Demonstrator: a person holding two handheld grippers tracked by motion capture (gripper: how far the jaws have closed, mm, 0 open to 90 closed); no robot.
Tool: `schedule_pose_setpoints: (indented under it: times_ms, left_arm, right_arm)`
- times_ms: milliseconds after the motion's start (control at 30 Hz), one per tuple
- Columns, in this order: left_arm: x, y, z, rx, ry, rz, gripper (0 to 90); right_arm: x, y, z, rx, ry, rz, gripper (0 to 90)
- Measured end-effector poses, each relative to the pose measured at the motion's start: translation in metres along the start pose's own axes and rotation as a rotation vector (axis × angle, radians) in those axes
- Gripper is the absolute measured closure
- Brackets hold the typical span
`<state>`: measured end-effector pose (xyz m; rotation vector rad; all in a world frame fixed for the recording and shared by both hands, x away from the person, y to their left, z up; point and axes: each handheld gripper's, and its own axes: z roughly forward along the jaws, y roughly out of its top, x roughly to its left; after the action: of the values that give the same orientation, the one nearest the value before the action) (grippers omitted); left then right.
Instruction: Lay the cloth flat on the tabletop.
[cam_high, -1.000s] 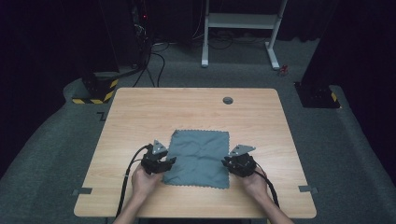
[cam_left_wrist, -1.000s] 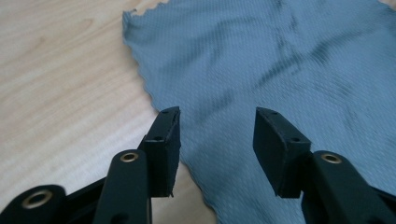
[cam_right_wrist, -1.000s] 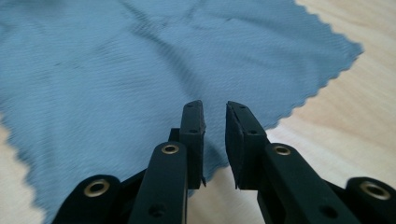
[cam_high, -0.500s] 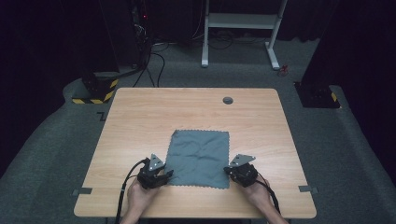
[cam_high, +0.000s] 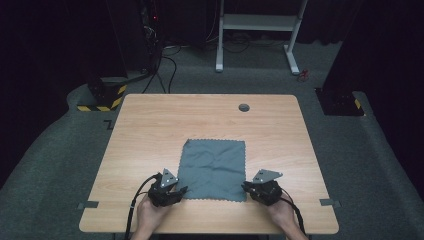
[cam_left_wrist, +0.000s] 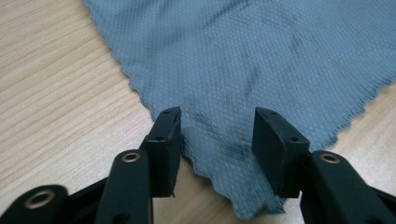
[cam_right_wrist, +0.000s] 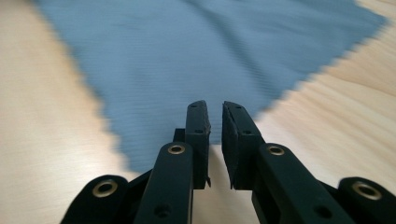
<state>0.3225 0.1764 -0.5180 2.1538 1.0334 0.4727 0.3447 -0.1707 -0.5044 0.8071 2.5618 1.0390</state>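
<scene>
The desk (cam_high: 150, 130) is the big wooden stage here, and the cloth (cam_high: 215, 167), grey with pinked edges, lies flat on it on the person's side of the middle, creased but spread out. The small hole (cam_high: 244, 107) sits well beyond the cloth's far edge.

Both grippers are down at the cloth's near corners. The left gripper (cam_high: 181, 190) is at the near left corner, jaws standing moderately wide with that corner lying between them, pads not pressing on it. The right gripper (cam_high: 246, 187) is at the near right corner; its jaws are down to a narrow slit, have just been opening a touch, and the corner lies just ahead of the tips, nothing clamped between them.

This looks like the grasping step, likely the start of a fold. Next move, as I read it: the left jaws close on their corner, the right jaws open a little, push forward over the cloth's edge, then pinch.
</scene>
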Motion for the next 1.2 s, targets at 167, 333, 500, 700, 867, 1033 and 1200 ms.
schedule_pose_setpoints:
  times_ms: [167, 333, 500, 700, 867, 1033, 1200]
  left_arm:
    - [-0.001, -0.004, -0.003, -0.001, -0.025, -0.003, 65.8]
    - [-0.004, -0.003, -0.004, 0.01, -0.06, 0.026, 86.9]
    - [-0.002, -0.003, -0.005, 0.019, -0.074, 0.001, 88.1]
    - [-0.007, -0.005, -0.008, 0.021, -0.093, -0.017, 78.9]
    - [0.004, 0.011, -0.002, -0.028, -0.041, -0.033, 52.8]
    - [0.02, 0.044, 0.022, -0.048, -0.032, -0.028, 51.3]
    - [0.033, 0.066, 0.047, -0.035, -0.025, -0.025, 50.0]
  right_arm:
    - [0.013, -0.001, 0.007, 0.016, 0.029, -0.033, 78.9]
    - [0.015, -0.006, 0.008, 0.025, 0.024, -0.058, 89.0]
    - [0.017, -0.005, 0.007, 0.045, 0.004, -0.095, 90.0]
    - [0.016, -0.007, 0.003, 0.061, 0.014, -0.093, 90.0]
    - [0.007, -0.002, 0.007, 0.001, -0.028, -0.039, 64.8]
    - [-0.013, 0.012, 0.025, -0.038, -0.058, 0.024, 62.1]
    - [-0.023, 0.013, 0.036, -0.056, -0.078, 0.066, 60.3]
